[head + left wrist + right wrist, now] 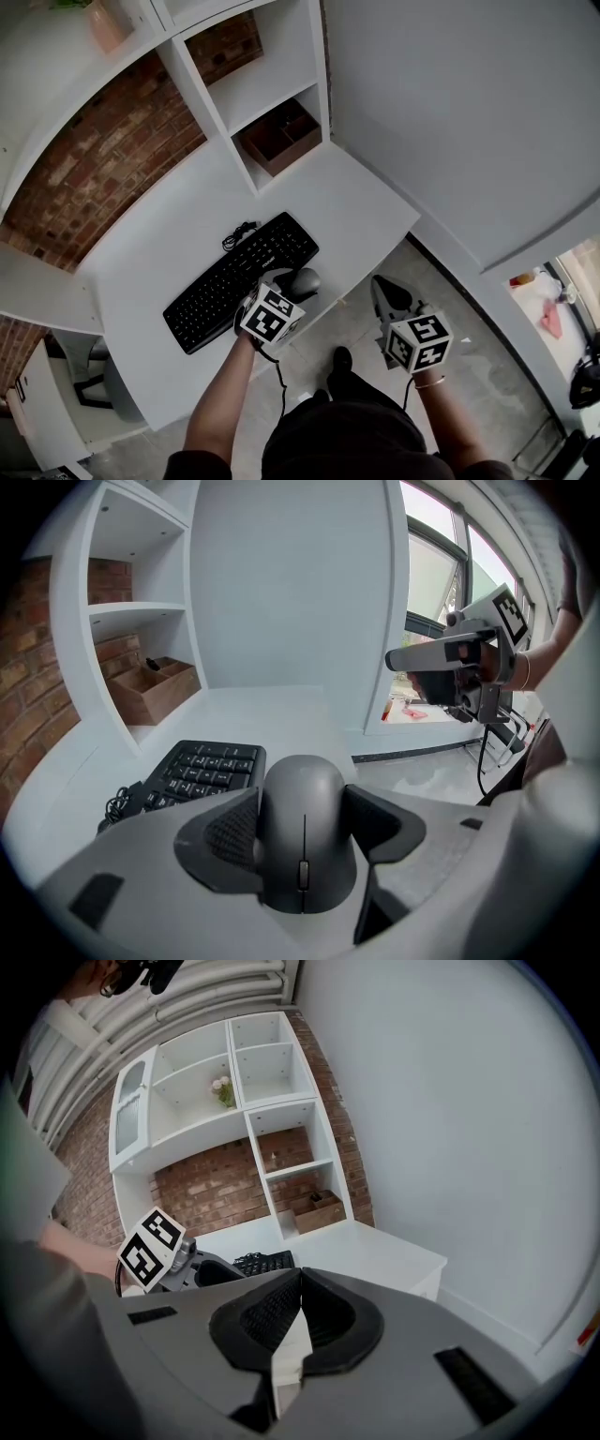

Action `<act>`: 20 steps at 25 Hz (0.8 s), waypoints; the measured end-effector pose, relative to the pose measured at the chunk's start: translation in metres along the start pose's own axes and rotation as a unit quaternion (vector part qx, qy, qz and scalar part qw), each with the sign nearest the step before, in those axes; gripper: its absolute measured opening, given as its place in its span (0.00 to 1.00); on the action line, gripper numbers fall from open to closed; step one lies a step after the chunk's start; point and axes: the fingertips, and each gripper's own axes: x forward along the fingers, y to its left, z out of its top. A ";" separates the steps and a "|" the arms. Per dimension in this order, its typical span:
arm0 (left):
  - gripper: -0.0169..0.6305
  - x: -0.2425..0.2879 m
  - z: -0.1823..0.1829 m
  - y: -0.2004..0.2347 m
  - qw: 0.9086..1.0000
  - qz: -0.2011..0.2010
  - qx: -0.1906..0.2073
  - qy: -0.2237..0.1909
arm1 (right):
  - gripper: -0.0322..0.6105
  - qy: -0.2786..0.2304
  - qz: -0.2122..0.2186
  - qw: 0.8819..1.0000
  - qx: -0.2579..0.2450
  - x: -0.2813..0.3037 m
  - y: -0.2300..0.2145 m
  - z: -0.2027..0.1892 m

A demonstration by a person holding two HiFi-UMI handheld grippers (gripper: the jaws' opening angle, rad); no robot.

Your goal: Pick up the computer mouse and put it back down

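A grey computer mouse (303, 836) sits between the jaws of my left gripper (302, 825), which is shut on its sides. In the head view the mouse (305, 280) and the left gripper (286, 286) are at the desk's front edge, just right of the black keyboard (241, 278); whether the mouse rests on the desk or is lifted I cannot tell. My right gripper (388, 295) hangs off the desk over the floor, its jaws shut with nothing between them (296, 1309).
The white desk (356, 202) has a white shelf unit behind it, with a brown wooden box (281, 137) in its lowest cubby. A brick wall (103, 155) stands behind. The keyboard's coiled cable (238, 235) lies at its far edge. Grey floor (487, 375) lies to the right.
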 end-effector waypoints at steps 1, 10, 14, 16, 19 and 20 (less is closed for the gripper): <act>0.47 0.002 0.004 0.003 1.000 0.001 0.001 -0.003 | 0.06 -0.002 0.001 1.000 -0.001 0.001 -0.001 0.003; 0.47 0.007 0.055 0.015 1.000 0.017 -0.002 -0.011 | 0.06 -0.021 0.007 1.000 -0.004 0.006 -0.020 0.024; 0.47 0.015 0.075 0.020 1.000 0.019 0.002 -0.013 | 0.06 -0.024 0.001 1.000 0.000 0.006 -0.031 0.027; 0.47 0.019 0.083 0.022 1.000 0.020 0.005 -0.013 | 0.06 -0.025 -0.002 1.000 0.003 0.006 -0.034 0.027; 0.47 0.026 0.097 0.028 1.000 0.021 0.008 -0.014 | 0.06 -0.026 -0.009 1.000 0.007 0.008 -0.041 0.030; 0.47 0.029 0.101 0.030 1.000 0.021 0.009 -0.014 | 0.06 -0.027 -0.011 1.000 0.008 0.009 -0.043 0.031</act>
